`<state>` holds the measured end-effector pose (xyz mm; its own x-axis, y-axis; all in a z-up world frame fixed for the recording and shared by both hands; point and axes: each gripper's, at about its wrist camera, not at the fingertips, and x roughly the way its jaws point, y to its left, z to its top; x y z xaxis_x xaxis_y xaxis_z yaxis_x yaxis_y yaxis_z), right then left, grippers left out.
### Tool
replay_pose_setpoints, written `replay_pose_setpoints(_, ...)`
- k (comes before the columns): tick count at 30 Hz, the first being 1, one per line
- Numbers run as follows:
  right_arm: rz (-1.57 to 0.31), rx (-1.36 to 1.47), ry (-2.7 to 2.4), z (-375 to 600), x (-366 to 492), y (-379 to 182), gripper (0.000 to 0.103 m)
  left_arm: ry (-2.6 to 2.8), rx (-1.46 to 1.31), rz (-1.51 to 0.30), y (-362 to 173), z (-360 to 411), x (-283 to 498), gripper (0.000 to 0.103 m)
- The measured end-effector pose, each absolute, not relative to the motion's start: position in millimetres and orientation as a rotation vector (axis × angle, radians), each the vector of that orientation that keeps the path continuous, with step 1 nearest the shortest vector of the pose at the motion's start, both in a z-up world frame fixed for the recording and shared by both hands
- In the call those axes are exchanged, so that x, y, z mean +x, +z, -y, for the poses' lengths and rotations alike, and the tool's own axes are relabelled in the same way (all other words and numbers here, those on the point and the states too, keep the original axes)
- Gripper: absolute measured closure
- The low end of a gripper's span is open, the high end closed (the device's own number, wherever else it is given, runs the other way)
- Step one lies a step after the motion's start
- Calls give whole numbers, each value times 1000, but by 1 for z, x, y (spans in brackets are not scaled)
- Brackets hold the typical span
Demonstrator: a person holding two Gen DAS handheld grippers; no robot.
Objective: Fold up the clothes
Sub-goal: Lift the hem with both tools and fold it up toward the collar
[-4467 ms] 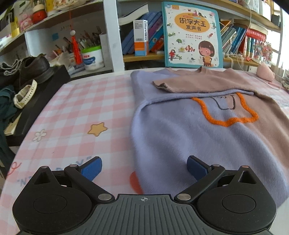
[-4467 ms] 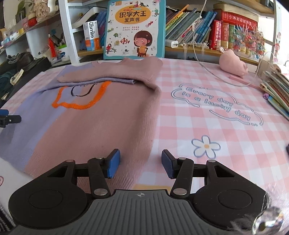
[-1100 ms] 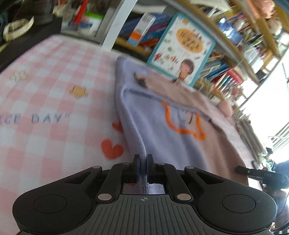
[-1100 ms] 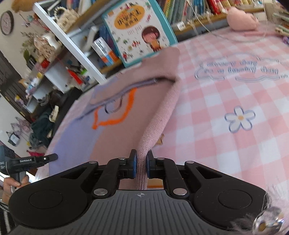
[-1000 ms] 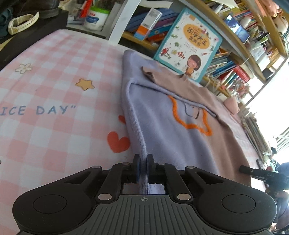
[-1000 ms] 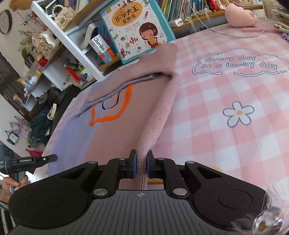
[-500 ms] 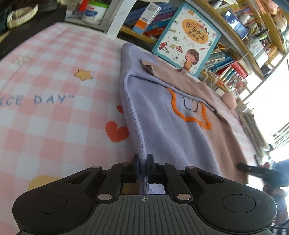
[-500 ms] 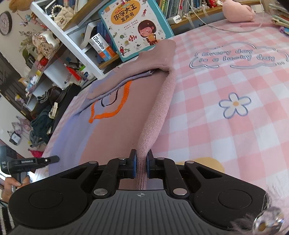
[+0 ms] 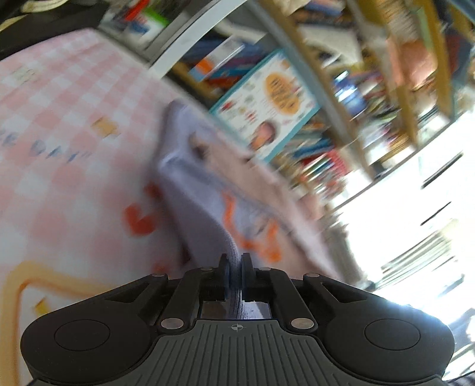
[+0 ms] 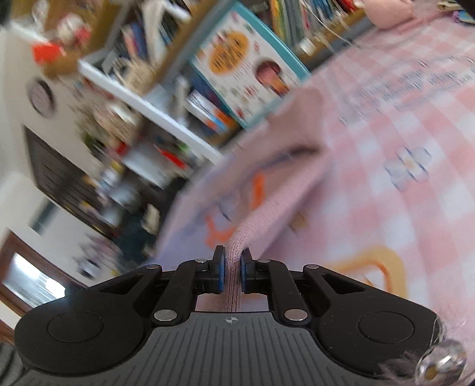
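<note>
A lilac and dusty-pink knit sweater (image 9: 204, 190) with an orange outline on its front lies on the pink checked tablecloth (image 9: 59, 166), its sleeves folded across the chest. My left gripper (image 9: 234, 262) is shut on the lilac bottom corner, which rises off the cloth into the jaws. In the right wrist view the same sweater (image 10: 276, 178) shows its pink side, and my right gripper (image 10: 232, 258) is shut on the pink bottom corner, lifted from the table. Both views are blurred by motion.
A teal-edged picture book (image 10: 246, 62) leans against the bookshelf (image 9: 341, 98) behind the sweater. A pink plush toy (image 10: 389, 12) sits at the far right of the table. Dark items (image 9: 44, 14) lie at the far left edge.
Both grippers have risen a little and tilted, lifting the sweater's bottom corners higher off the cloth. Both views have rolled and are now blurred.
</note>
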<state>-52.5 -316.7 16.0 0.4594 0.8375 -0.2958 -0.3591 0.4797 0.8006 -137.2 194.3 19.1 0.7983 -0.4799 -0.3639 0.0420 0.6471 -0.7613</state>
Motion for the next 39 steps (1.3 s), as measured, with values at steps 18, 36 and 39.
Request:
replay_pose_setpoints(18, -520, 952, 763, 292, 78, 55, 94, -271, -872, -297, 58, -221, -29, 97)
replay_pose_setpoints(36, -695, 1020, 519, 257, 169, -24, 92, -86, -900, -468, -2, -247, 54, 96)
replay_pose_setpoints(39, -690, 1045, 512, 260, 169, -32, 92, -87, -896, -473, -5, -247, 58, 92)
